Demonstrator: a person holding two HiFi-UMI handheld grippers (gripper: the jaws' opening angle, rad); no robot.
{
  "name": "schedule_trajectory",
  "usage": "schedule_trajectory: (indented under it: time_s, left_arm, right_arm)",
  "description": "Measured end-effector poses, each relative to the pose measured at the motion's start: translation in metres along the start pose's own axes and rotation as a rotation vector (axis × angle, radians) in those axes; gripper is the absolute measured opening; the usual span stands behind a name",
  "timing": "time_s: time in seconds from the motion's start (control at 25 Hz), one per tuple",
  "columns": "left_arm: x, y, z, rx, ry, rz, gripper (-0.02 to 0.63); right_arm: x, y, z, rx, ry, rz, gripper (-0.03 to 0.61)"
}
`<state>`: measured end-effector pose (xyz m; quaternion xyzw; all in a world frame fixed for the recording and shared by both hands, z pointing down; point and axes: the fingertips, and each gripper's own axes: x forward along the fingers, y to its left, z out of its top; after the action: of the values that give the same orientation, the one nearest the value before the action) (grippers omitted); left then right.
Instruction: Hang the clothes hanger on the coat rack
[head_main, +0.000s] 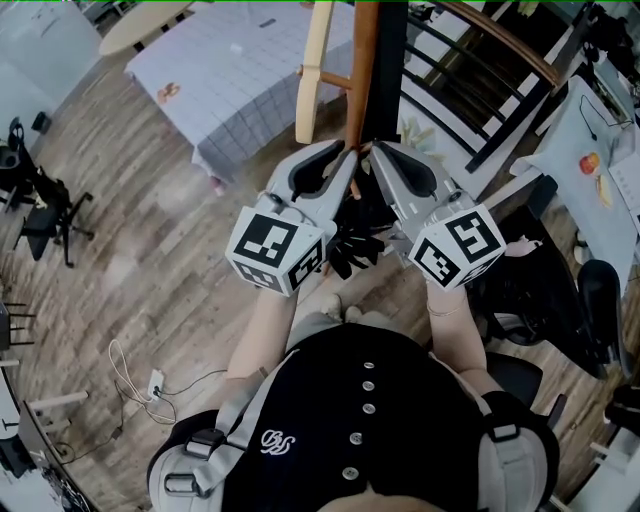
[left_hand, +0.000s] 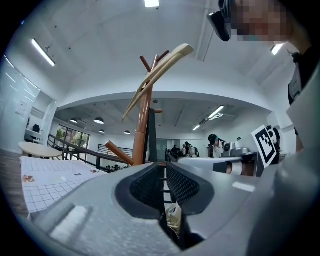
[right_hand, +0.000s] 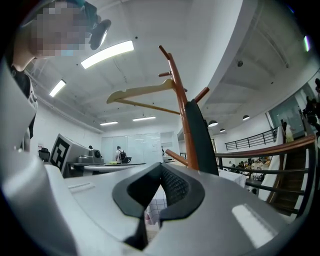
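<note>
2 grippers, the left gripper (head_main: 350, 156) and the right gripper (head_main: 376, 150), sit side by side with their tips just beside the brown pole of the coat rack (head_main: 364, 70). Left fingers (left_hand: 185, 185) stand narrowly apart, with nothing seen pinched between them; right fingers (right_hand: 172, 187) meet at the tips and are empty. The pale wooden clothes hanger (right_hand: 145, 92) hangs high on the rack, above both grippers. 1 counter (head_main: 240, 70) with a checked cloth stands beyond, on the wood floor (head_main: 150, 260).
</note>
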<state>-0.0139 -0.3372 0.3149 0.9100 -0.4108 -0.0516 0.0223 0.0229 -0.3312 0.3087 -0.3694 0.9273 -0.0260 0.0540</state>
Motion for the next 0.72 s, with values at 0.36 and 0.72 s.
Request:
schedule_trajectory:
  time_s: [0.36,0.72]
  left_arm:
    - [0.001,-0.008,-0.01,-0.041,-0.008,-0.052,-0.002]
    - [-0.001,-0.008,-0.017,-0.078,0.008,-0.082,-0.002]
  right_arm:
    - [-0.003,0.003,-0.01,0.004,0.03,0.004,0.0]
    - [-0.007,-0.003,-0.01,-0.044,0.056,0.006,0.0]
